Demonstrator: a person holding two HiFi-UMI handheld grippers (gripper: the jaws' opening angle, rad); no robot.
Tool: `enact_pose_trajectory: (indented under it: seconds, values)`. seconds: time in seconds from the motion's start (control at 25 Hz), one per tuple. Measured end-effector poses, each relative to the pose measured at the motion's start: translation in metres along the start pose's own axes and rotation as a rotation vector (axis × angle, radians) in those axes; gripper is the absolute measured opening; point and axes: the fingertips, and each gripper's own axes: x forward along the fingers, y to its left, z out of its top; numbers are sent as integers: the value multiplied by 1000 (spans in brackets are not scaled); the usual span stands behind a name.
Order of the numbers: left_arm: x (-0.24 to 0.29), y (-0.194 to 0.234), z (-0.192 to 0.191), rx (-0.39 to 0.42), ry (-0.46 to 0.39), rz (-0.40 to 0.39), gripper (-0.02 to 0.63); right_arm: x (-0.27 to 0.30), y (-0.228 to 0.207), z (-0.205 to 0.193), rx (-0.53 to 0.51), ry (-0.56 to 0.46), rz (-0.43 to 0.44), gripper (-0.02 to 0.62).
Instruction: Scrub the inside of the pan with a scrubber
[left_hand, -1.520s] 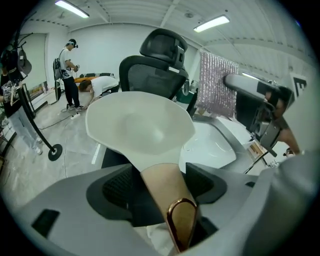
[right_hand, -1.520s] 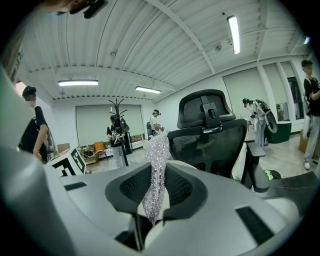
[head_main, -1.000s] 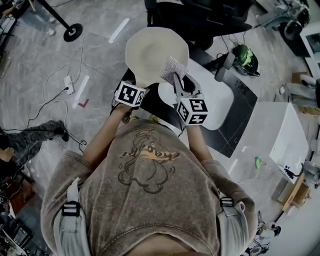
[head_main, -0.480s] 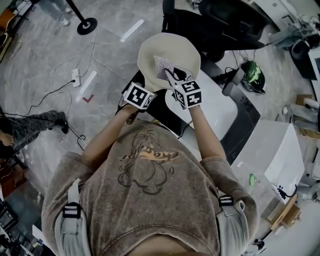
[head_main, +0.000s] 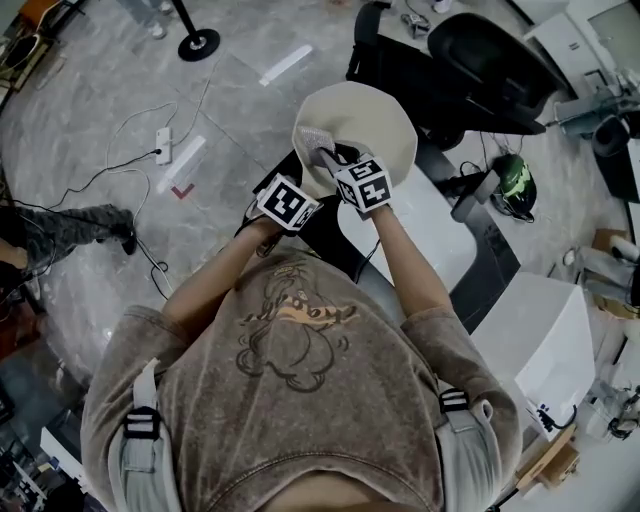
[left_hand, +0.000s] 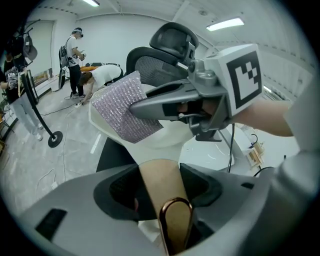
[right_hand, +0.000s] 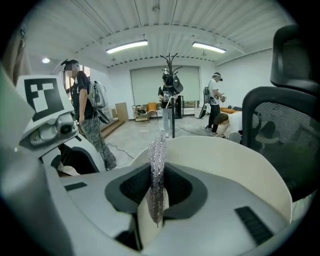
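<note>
I swung right gripper (right_hand: 157, 192), fingers pinching silver mesh scrubber (head_main: 312, 140), down into cream round pan (head_main: 375, 115), 9 o'clock side. Left gripper (left_hand: 160, 189) fingers clamp tan handle (left_hand: 159, 172). Scrubbing can start.

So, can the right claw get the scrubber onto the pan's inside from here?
Likely yes: the right claw holds the scrubber at the open pan, nothing between; the left claw grips the handle.

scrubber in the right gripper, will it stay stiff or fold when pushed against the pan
Probably floppy: the scrubber is a thin glittery mesh sheet pinched edge-on in the right gripper, so it would likely bend against the pan. Likely light too.
</note>
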Motion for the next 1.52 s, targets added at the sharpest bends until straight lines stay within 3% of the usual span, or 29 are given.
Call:
enact_pose_trajectory:
  seconds: [0.2,0.48,0.84,1.52]
  values:
    - [-2,1,2,6,-6,-5,270,17,12,10,-33,22,69,84]
    - [-3,1,3,14,1,-13,272,39,-8,16,-120,74,25,84]
    - [-1,0,2,7,-4,-13,272,69,-52,29,-167,109,-142,84]
    - [-4,0,3,-2,-4,-20,272,80,-124,18,-258,235,-336,97]
